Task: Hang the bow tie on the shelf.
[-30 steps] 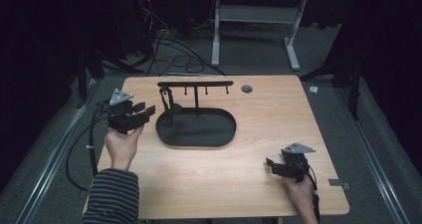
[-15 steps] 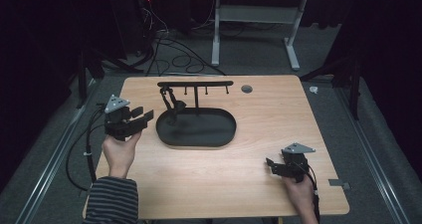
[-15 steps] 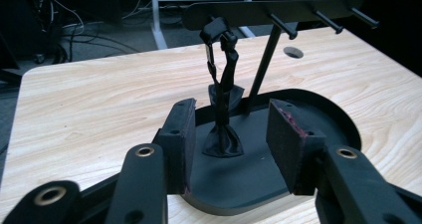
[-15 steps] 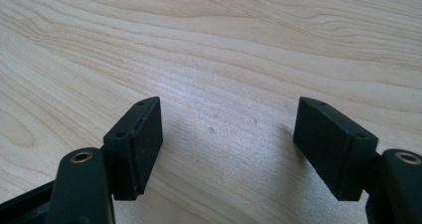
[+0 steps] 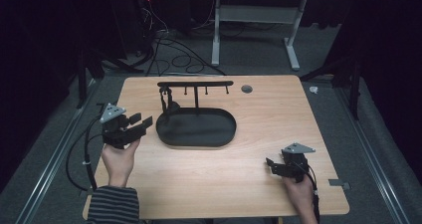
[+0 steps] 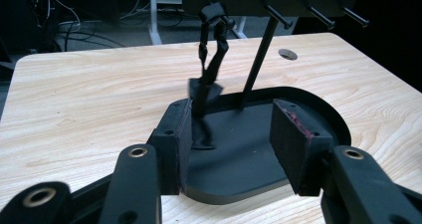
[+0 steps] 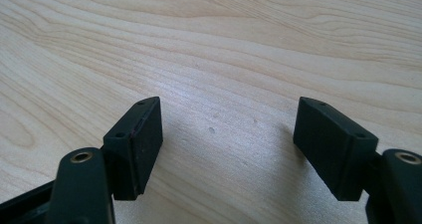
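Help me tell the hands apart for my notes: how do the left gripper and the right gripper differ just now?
The left gripper is raised at the table's left edge, aimed at the black stand; the right gripper sits low near the front right corner. The left one's jaws, which have just been opening, frame the stand's tray; the right one's frame bare wood. Both are open and hold nothing.

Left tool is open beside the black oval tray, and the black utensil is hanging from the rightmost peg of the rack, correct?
Not quite. The black utensil hangs from the leftmost peg of the black rack, as the high view shows. The left tool is indeed open, with nothing between its jaws, beside the black oval tray.
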A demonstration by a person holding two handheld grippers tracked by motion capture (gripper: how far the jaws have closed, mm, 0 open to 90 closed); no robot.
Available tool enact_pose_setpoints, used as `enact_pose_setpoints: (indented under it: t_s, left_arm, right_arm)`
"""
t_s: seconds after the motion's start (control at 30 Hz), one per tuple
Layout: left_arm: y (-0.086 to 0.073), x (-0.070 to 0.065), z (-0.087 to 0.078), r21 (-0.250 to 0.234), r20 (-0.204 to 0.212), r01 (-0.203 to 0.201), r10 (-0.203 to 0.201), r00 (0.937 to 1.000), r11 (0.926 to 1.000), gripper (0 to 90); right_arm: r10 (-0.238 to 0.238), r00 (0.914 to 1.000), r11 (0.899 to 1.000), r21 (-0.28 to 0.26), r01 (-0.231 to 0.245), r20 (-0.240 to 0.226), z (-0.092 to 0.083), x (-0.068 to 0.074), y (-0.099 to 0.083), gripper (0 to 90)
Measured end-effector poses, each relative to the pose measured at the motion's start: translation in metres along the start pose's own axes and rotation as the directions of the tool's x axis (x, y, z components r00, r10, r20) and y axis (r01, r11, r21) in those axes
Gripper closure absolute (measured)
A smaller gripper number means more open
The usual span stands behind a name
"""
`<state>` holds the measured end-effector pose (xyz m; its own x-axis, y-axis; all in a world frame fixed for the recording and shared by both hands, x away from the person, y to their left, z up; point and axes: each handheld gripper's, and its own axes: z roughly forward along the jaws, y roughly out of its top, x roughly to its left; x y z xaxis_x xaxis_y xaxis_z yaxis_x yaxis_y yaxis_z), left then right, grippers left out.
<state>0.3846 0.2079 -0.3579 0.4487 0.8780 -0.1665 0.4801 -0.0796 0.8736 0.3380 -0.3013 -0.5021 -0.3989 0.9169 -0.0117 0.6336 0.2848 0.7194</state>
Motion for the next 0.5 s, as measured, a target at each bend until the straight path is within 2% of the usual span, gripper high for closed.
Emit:
enact_pose_setpoints:
  t_s: [0.1, 0.5]
  left_arm:
    - [-0.003, -0.002, -0.001, -0.009, 0.0, -0.002, 0.002, 1.0, 1.0, 51.6]
    - [-0.017, -0.008, -0.009, 0.011, -0.004, -0.018, 0.018, 0.9998, 0.9998, 49.8]
  right_arm:
    - [0.0, 1.0, 1.0, 0.0, 0.0, 0.001, 0.0, 0.0, 0.0, 28.8]
    - [0.005, 1.0, 1.0, 0.0, -0.005, 0.002, 0.0, 0.0, 0.0, 28.9]
